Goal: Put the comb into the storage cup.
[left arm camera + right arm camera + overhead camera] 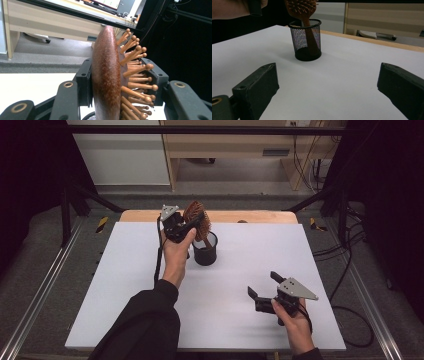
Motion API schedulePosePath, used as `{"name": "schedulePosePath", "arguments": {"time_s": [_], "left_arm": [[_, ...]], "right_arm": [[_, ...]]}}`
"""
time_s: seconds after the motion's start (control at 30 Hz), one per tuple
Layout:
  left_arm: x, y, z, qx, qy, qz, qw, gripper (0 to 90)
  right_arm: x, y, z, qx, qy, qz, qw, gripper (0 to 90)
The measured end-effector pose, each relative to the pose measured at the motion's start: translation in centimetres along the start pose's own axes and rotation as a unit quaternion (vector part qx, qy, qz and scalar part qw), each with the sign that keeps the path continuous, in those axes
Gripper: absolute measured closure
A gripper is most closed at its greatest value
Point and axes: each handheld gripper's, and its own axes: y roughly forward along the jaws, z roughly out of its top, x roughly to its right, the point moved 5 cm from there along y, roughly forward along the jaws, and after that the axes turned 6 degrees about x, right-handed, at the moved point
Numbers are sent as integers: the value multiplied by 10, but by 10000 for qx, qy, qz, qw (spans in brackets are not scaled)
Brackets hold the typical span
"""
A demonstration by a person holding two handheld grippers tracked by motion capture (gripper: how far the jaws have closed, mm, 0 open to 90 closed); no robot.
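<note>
Now | left gripper (pixel 122 82) clamps hairbrush (pixel 107 75) head | right gripper (pixel 327 87) wide, empty

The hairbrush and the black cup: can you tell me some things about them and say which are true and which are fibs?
1. The left gripper is shut on the wooden hairbrush. True.
2. The hairbrush lies flat on the table. False: its handle stands in the black mesh cup and its head sticks out above the rim.
3. The right gripper is holding the cup. False: it is open, holds nothing, and hovers nearer the person, away from the cup.
4. The cup stands upright on the white table. True.
5. The brush has metal bristles. False: they are wooden pins with round tips.
</note>
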Motion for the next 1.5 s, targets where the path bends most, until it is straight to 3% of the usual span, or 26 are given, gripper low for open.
{"name": "schedulePosePath", "arguments": {"time_s": [0.57,0.73,1.0,1.5], "left_arm": [[-12,1,2,-160,140,-60,9998,465],[-16,1,1,-198,233,10,9995,449],[-23,2,2,-224,78,13,9997,445],[-35,2,1,-319,30,57,9995,419]], "right_arm": [[-1,1,-1,-27,0,25,10000,38],[-1,1,-1,-30,4,14,10000,38],[-1,1,-1,-29,-1,18,10000,38],[-2,2,-2,-50,2,42,10000,36]]}}
